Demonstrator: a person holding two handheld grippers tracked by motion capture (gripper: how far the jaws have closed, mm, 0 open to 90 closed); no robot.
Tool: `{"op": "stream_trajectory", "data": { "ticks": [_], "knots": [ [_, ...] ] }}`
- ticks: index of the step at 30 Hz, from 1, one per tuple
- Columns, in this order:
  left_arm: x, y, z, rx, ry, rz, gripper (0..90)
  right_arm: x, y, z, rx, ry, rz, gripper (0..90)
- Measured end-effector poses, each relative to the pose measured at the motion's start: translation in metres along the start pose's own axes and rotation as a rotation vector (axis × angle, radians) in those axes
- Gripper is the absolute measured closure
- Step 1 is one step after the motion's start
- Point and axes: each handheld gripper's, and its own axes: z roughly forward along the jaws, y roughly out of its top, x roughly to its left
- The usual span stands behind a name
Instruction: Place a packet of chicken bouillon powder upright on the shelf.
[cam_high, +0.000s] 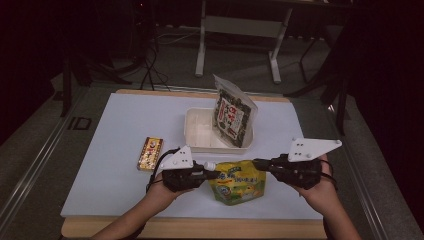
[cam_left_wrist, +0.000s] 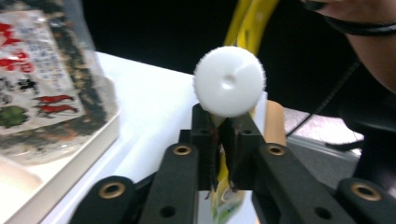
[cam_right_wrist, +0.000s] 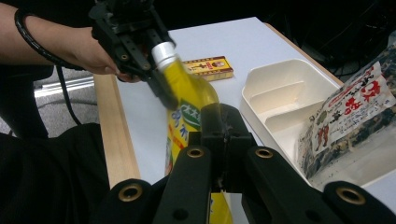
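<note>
Here the yellow spouted pouch (cam_high: 236, 184) hangs between the two claws, just on the near side of the white tray (cam_high: 200, 131), with its lower edge at or just above the white worktop (cam_high: 115, 150). The left claw (cam_high: 206, 174) is closed on the pouch's top edge right under the white cap (cam_left_wrist: 229, 87); in the left gripper view the cap sits directly above the clamped jaws and the yellow film runs down between them. The right claw (cam_high: 259, 164) is clamped tight on the pouch's opposite upper corner, the yellow film pinched between its jaws in the right gripper view.

Both hands lie low over the near edge of the worktop, forearms coming in from the person's side. The left hand (cam_high: 167, 187) points its claw toward the right, the right hand (cam_high: 320, 185) points its claw toward the left, so the two face each other across the pouch.

A seaweed snack bag (cam_high: 233, 116) stands tilted in the tray's right part. A small yellow box (cam_high: 150, 153) lies flat to the left of the tray.
</note>
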Motion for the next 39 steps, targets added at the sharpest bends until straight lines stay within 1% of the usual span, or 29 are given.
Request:
{"op": "stream_trajectory", "data": {
  "ticks": [1, 4, 6, 7, 8, 9, 10, 12, 13, 14, 15, 16, 18, 20, 21, 22, 23, 24, 25, 27, 29, 30, 31, 32, 33, 36, 39],
  "knots": [
    [-0.001, 0.0, 0.0, 0.002, -0.002, 0.008, 86.1, -0.001, -0.001, 0.0, -0.003, 0.001, 0.001, 90.0],
    [0.001, 0.002, -0.003, 0.001, -0.028, 0.023, 87.1, -0.002, -0.002, -0.001, -0.01, 0.01, 0.013, 90.0],
    [0.002, 0.004, -0.007, -0.013, -0.045, 0.032, 87.6, -0.002, -0.003, -0.002, -0.02, 0.011, 0.013, 90.0],
    [0.002, 0.004, -0.008, -0.021, -0.05, 0.032, 87.9, -0.002, -0.003, -0.002, -0.028, 0.015, 0.014, 90.0],
    [0.003, 0.005, -0.01, -0.031, -0.045, 0.04, 88.3, -0.002, -0.003, -0.002, -0.034, 0.017, 0.014, 89.6],
    [0.003, 0.006, -0.012, -0.035, -0.052, 0.041, 88.6, -0.003, -0.003, -0.002, -0.041, 0.023, 0.02, 88.7],
    [0.003, 0.006, -0.014, -0.044, -0.055, 0.045, 88.9, -0.003, -0.004, -0.002, -0.044, 0.028, 0.027, 87.4],
    [0.003, 0.005, -0.016, -0.062, -0.066, 0.046, 89.4, -0.005, -0.006, -0.002, -0.05, 0.047, 0.045, 80.7],
    [0.003, 0.006, -0.017, -0.064, -0.061, 0.051, 89.4, -0.007, -0.008, 0.0, -0.054, 0.062, 0.055, 80.2],
    [0.003, 0.006, -0.017, -0.07, -0.068, 0.046, 89.5, -0.008, -0.01, 0.002, -0.052, 0.06, 0.062, 77.2],
    [0.002, 0.006, -0.018, -0.079, -0.073, 0.054, 89.6, -0.008, -0.011, 0.004, -0.043, 0.06, 0.063, 76.2],
    [0.002, 0.006, -0.018, -0.087, -0.077, 0.053, 89.6, -0.008, -0.014, 0.008, -0.03, 0.069, 0.069, 73.1],
    [0.002, 0.007, -0.019, -0.11, -0.083, 0.057, 89.6, -0.008, -0.017, 0.012, -0.023, 0.076, 0.073, 73.4],
    [0.002, 0.009, -0.021, -0.132, -0.088, 0.049, 89.6, -0.008, -0.02, 0.016, -0.013, 0.089, 0.077, 74.3],
    [0.002, 0.01, -0.021, -0.139, -0.082, 0.052, 89.6, -0.008, -0.021, 0.017, -0.012, 0.098, 0.08, 76.0],
    [0.001, 0.011, -0.022, -0.137, -0.078, 0.059, 89.6, -0.008, -0.022, 0.018, -0.009, 0.093, 0.076, 76.5],
    [0.001, 0.011, -0.022, -0.135, -0.068, 0.067, 89.5, -0.008, -0.023, 0.019, -0.007, 0.098, 0.077, 79.1],
    [0.002, 0.012, -0.022, -0.13, -0.071, 0.065, 89.5, -0.009, -0.023, 0.019, -0.005, 0.116, 0.079, 80.5],
    [0.002, 0.012, -0.022, -0.13, -0.07, 0.064, 89.5, -0.008, -0.023, 0.019, 0.0, 0.112, 0.071, 82.6],
    [0.005, 0.01, -0.022, -0.125, -0.079, 0.042, 89.5, -0.007, -0.023, 0.02, 0.012, 0.124, 0.062, 86.9],
    [0.007, 0.009, -0.021, -0.119, -0.078, 0.032, 89.3, -0.005, -0.022, 0.022, 0.026, 0.129, 0.053, 89.7],
    [0.007, 0.008, -0.021, -0.118, -0.08, 0.029, 89.2, -0.004, -0.022, 0.023, 0.036, 0.113, 0.045, 89.9],
    [0.009, 0.007, -0.021, -0.12, -0.086, 0.02, 89.1, -0.003, -0.023, 0.023, 0.038, 0.109, 0.041, 90.0],
    [0.009, 0.006, -0.02, -0.118, -0.093, 0.013, 89.0, -0.003, -0.023, 0.023, 0.04, 0.113, 0.042, 90.0],
    [0.01, 0.006, -0.02, -0.114, -0.091, 0.015, 88.8, -0.003, -0.023, 0.024, 0.042, 0.111, 0.042, 90.0],
    [0.012, 0.005, -0.019, -0.11, -0.103, -0.006, 88.5, -0.003, -0.024, 0.025, 0.04, 0.098, 0.047, 90.0],
    [0.011, 0.005, -0.02, -0.111, -0.091, -0.01, 86.7, -0.003, -0.024, 0.026, 0.029, 0.091, 0.052, 90.0]
  ]
}}
